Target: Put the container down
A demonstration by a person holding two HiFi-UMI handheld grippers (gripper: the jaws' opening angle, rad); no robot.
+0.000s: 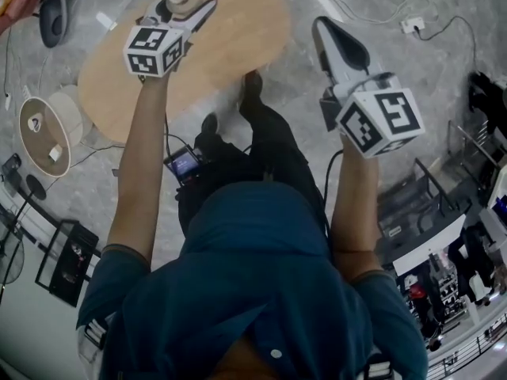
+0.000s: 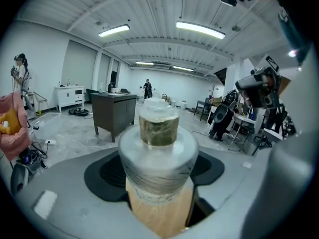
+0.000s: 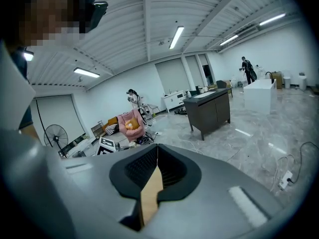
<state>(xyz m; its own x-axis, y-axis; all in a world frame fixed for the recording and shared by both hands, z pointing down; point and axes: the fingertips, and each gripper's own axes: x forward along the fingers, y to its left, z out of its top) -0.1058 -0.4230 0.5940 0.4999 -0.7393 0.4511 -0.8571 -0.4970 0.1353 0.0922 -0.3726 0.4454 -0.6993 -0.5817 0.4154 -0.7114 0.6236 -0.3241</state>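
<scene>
The left gripper is clamped on a clear lidded container over the far part of the oval wooden table, while the right gripper, jaws pressed together on nothing, hangs near the table's right edge.

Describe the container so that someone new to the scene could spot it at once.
Find the oval wooden table. Over it the left tongs grip the container: a clear round tub with a narrower cap and brownish contents. The right tongs, off to one side, are shut on nothing.
</scene>
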